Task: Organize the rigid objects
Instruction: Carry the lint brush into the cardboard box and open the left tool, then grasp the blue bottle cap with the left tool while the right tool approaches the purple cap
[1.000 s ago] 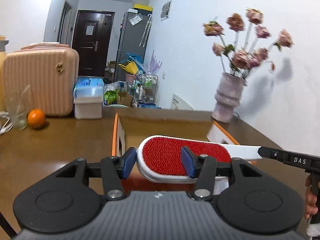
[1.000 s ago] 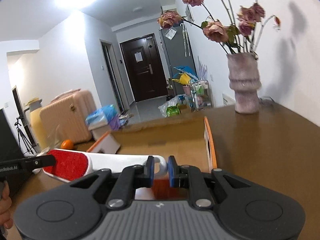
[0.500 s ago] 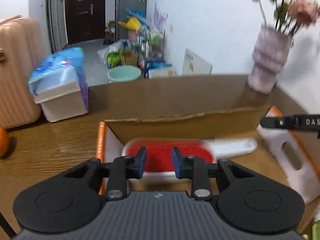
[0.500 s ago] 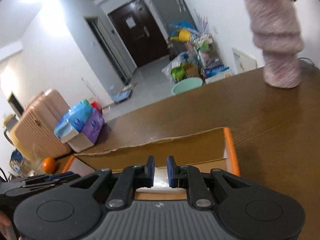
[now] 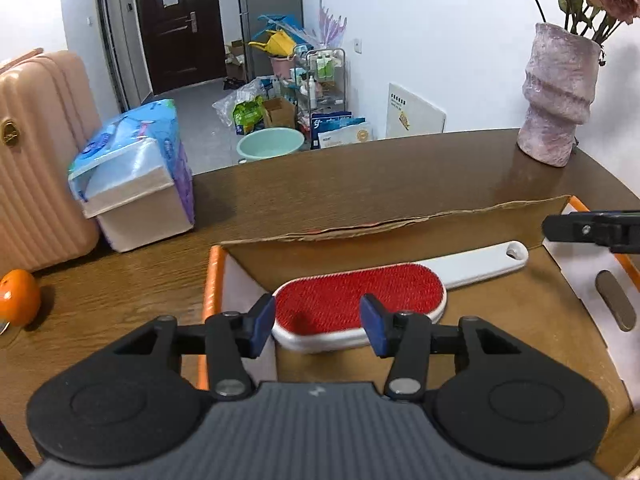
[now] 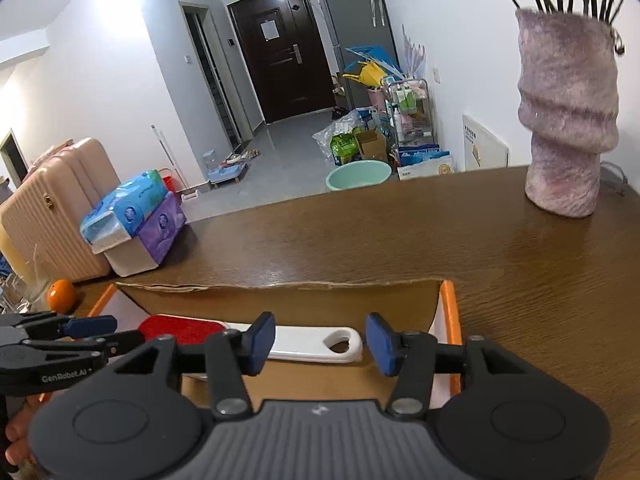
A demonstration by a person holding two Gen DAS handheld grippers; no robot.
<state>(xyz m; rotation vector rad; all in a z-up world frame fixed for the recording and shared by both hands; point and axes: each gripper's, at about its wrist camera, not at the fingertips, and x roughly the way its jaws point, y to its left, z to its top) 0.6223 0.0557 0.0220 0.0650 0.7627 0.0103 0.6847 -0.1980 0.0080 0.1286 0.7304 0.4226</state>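
A white lint brush with a red bristle pad [image 5: 360,298] lies flat on the floor of an open cardboard box [image 5: 400,236] with orange-edged flaps. My left gripper [image 5: 318,326] is open just above the brush's red end, not touching it. My right gripper [image 6: 320,342] is open above the white handle [image 6: 316,344], which has a hole at its tip. The right gripper's fingertips [image 5: 588,230] show at the right edge of the left wrist view. The left gripper [image 6: 80,334] shows at the left of the right wrist view.
The box sits on a brown wooden table [image 5: 360,176]. A pink vase of flowers [image 5: 556,96] stands at the back right. A tissue pack on a white box [image 5: 132,184], a pink suitcase [image 5: 40,152] and an orange [image 5: 18,298] stand at the left.
Both grippers lowered the brush into the box and then opened. The brush now lies loose on the box floor.
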